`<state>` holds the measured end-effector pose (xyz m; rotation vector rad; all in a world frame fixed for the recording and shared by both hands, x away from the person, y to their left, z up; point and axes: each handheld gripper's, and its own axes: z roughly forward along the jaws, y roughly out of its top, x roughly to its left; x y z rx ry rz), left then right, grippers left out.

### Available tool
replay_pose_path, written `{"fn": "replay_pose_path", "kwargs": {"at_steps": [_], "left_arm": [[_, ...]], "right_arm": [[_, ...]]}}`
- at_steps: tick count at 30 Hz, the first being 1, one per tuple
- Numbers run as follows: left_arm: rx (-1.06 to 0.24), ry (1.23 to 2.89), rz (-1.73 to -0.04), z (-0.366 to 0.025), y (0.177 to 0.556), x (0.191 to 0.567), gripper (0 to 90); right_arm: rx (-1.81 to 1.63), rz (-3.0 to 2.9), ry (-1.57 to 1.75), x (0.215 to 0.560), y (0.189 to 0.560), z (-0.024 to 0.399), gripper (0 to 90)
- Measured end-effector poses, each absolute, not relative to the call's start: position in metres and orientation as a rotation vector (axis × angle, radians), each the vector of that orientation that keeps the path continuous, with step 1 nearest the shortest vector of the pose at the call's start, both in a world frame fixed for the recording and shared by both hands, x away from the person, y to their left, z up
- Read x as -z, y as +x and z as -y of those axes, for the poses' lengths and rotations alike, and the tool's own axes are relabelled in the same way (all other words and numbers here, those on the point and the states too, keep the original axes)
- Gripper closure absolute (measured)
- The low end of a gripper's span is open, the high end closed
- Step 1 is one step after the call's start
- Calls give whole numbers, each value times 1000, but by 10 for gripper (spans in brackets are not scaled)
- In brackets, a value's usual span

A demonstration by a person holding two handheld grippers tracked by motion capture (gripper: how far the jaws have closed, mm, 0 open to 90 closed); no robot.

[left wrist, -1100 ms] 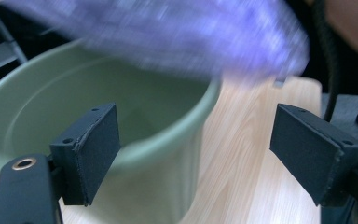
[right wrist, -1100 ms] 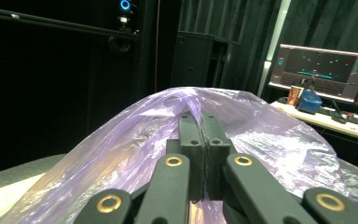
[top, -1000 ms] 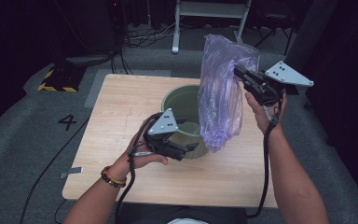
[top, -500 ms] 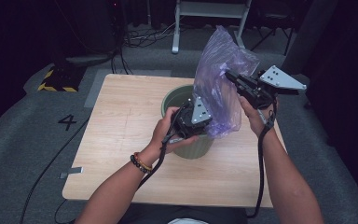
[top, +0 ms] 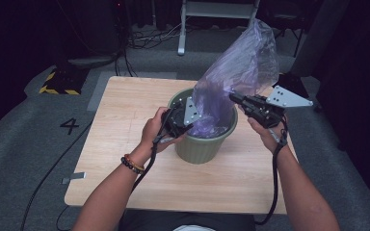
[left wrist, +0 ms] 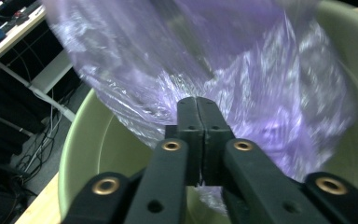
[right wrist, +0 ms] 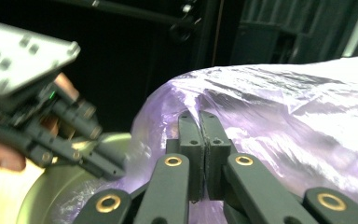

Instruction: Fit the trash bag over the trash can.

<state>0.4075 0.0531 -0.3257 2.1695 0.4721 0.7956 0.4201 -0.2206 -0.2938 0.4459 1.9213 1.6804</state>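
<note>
A purple plastic bag (top: pixel 241 62) billows above a green bin (top: pixel 202 149) on the wooden table (top: pixel 125 110), with its lower part inside the bin. My right gripper (top: pixel 236 98) is shut on the bag's edge over the bin's right rim, the film pinched at its tips (right wrist: pixel 198 114). My left gripper (top: pixel 196 119) reaches over the bin's left rim into the bag. Its jaws closed, then have just been opening slightly. In the left gripper view the jaws still stand together, with bag film (left wrist: pixel 242 84) gathered at their tips (left wrist: pixel 196 100) and the bin wall (left wrist: pixel 88 149) behind.
The bin stands near the table's middle, with bare wood all around it. A grey floor with a painted "4" (top: pixel 71 126) surrounds the table. Cables (top: pixel 139 38) and a white stand (top: pixel 221 9) lie beyond the far edge. A black-and-yellow striped block (top: pixel 60 82) sits at far left.
My left gripper moved from in front of the bin up to its left rim and closed at the bag. My right gripper sank, bringing the bag's bottom into the bin.
</note>
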Motion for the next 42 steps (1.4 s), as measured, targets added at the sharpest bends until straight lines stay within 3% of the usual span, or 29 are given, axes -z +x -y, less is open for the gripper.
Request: {"fn": "replay_pose_path", "kwargs": {"at_steps": [1, 2, 3, 7, 12, 14, 18, 20, 21, 22, 23, 24, 25, 27, 34, 35, 39, 42], "left_arm": [[-752, 2135, -487, -59, 408, 326, 550], [-752, 2135, -487, -59, 408, 326, 468], [-670, 2081, -475, -66, 407, 323, 376], [-587, 1998, -465, -73, 406, 318, 284], [-553, 2019, -404, -60, 408, 318, 262], [-563, 2029, -404, -56, 408, 319, 276], [-674, 2109, -339, -47, 404, 324, 704], [-667, 2110, -321, -48, 403, 325, 848], [-691, 2119, -293, -49, 400, 326, 887], [-691, 2119, -293, -49, 400, 326, 892], [-682, 2122, -278, -51, 399, 327, 896], [-699, 2120, -275, -53, 398, 328, 896], [-717, 2114, -281, -56, 396, 329, 896], [-703, 2104, -277, -60, 395, 331, 896], [-718, 2085, -283, -71, 391, 338, 887], [-716, 2084, -288, -73, 391, 341, 880], [-694, 2064, -292, -79, 390, 346, 871], [-688, 2056, -301, -82, 390, 347, 853]], "right_arm": [[-1648, -1950, 422, 299, 417, 217, 898], [-1648, -1950, 422, 299, 417, 217, 898], [-1621, -1980, 399, 306, 414, 210, 898], [-1585, -2022, 345, 317, 407, 201, 897], [-1587, -2063, 296, 323, 397, 194, 893], [-1595, -2069, 290, 324, 396, 193, 891], [-1594, -2096, 265, 328, 388, 191, 863], [-1591, -2102, 268, 329, 386, 190, 854], [-1597, -2106, 271, 332, 383, 191, 803], [-1597, -2106, 271, 332, 383, 191, 803], [-1600, -2112, 279, 333, 378, 194, 719], [-1600, -2112, 279, 333, 378, 194, 719], [-1598, -2111, 296, 332, 373, 199, 585], [-1596, -2103, 318, 330, 368, 205, 525], [-1630, -2029, 421, 324, 358, 238, 413], [-1627, -2007, 480, 324, 360, 247, 365], [-1602, -2060, 531, 328, 370, 248, 313], [-1595, -2106, 536, 332, 377, 241, 354]]}}
